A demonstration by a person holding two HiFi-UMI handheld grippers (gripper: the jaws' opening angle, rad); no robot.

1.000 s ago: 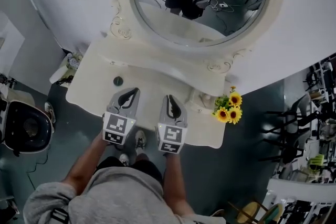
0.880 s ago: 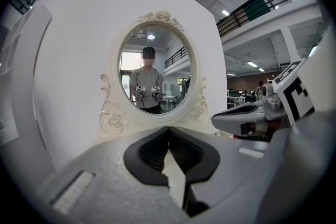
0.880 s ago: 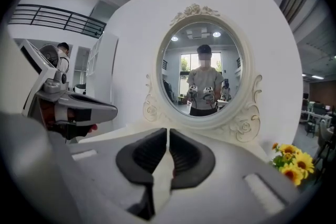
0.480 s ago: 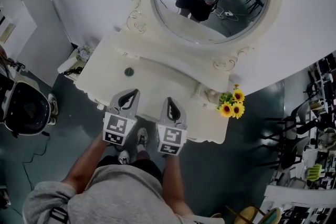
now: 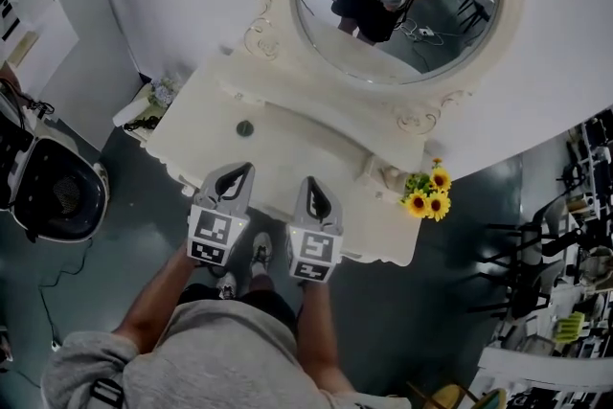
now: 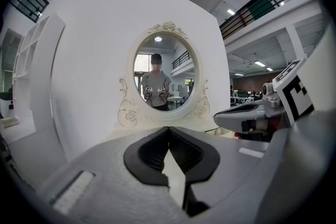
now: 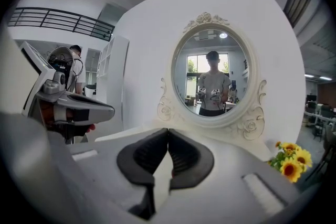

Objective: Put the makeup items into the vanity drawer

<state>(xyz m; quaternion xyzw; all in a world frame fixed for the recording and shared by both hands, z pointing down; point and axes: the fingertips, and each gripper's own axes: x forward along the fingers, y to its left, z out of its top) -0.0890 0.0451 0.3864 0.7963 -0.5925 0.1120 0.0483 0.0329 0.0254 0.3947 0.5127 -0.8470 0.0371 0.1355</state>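
Cream-white vanity, seen from steeply above, with its counter (image 5: 287,148) below an oval mirror (image 5: 402,10) that reflects the person and both tools.

**Tools.** The left tool (image 5: 241,175) and the right tool (image 5: 312,189) are held side by side over the front part of the counter, close together but apart. Each gripper view shows its dark jaws closed, with the tips meeting and nothing between them. Both tools are therefore empty.

**Task items.** The only thing on the counter that can be read as a makeup item is a small dark round item (image 5: 245,127). It lies alone towards the left rear, just beyond the left tool's tip and clear of it. A pale small object (image 5: 383,175) sits at the right end beside a bunch of sunflowers (image 5: 428,192). It is too small to identify.

**Drawer.** No drawer is visible. The vanity's front face lies under the counter's edge and behind the tools and the person's arms, so the pictures do not show whether a drawer stands open or shut.

**Progress (judgement).**
- The task appears to be at its very beginning.
- No item is held, and none is seen to be stowed.
- The dark round item rests on the open counter.
- What is left, by this reading, is essentially everything: reaching the drawer and opening it if it is shut, then taking up each item in turn and placing it inside.
- The left tool is the nearer one to the dark round item.
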